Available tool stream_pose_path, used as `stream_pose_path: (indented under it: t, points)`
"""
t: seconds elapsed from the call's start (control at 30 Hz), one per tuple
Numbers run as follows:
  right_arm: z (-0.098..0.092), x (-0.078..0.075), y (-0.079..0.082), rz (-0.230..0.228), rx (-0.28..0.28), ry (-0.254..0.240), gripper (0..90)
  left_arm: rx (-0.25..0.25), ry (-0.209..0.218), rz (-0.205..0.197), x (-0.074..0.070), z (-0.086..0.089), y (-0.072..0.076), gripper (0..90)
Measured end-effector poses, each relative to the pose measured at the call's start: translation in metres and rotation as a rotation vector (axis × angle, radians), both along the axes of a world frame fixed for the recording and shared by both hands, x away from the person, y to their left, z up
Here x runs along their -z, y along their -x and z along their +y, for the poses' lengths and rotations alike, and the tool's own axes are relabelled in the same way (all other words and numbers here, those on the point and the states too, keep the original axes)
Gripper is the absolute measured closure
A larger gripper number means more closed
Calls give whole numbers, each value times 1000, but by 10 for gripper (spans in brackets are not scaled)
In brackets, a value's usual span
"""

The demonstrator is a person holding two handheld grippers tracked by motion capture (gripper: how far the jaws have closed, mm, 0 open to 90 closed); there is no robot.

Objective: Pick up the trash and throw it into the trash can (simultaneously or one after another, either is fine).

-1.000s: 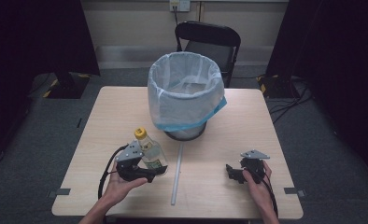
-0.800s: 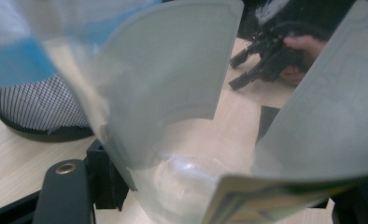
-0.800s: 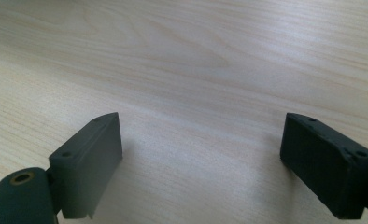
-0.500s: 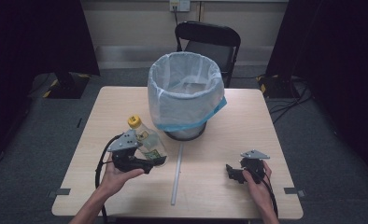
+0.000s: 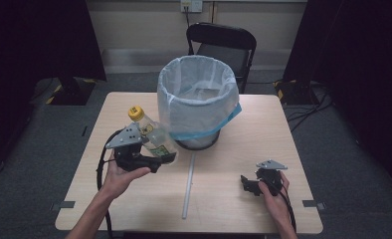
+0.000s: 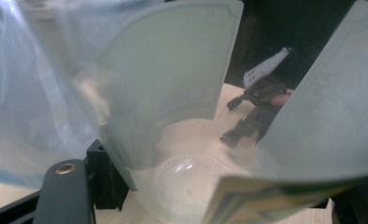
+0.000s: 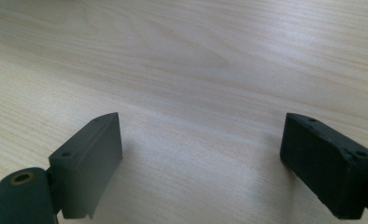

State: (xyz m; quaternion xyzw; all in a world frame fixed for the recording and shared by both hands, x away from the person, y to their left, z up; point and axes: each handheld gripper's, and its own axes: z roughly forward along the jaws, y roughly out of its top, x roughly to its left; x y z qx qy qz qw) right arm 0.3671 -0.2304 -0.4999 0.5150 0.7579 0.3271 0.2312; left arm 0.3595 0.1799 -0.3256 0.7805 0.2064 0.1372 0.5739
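The left gripper (image 5: 156, 159) pinches a clear plastic bottle (image 5: 151, 135) with a yellow cap, held tilted above the wooden table (image 5: 224, 194), just beside the bin (image 5: 196, 102) lined with a pale bag; seen along its jaws, the bottle (image 6: 187, 154) sits close between them; the right gripper (image 5: 251, 184) rests low near the table's right edge, its jaws spread wide over bare wood (image 7: 196, 70), holding nothing.
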Motion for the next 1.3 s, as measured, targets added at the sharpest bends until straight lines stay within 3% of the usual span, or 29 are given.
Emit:
stream_pose_path:
  t: [0.1, 0.47, 0.77, 0.93, 1.3]
  points:
    - [0, 0, 0, 0, 0, 0, 121, 12, 15, -14, -14, -4, -3, 282]
    - [0, 0, 0, 0, 0, 0, 120, 22, 52, -50, -44, -12, -12, 282]
    - [0, 0, 0, 0, 0, 0, 121, 49, 67, -75, -73, -21, -33, 281]
    - [0, 0, 0, 0, 0, 0, 120, 64, 60, -93, -82, -25, -39, 282]
    - [0, 0, 0, -1, 0, 1, 120, 21, 91, -98, -97, -32, -60, 281]
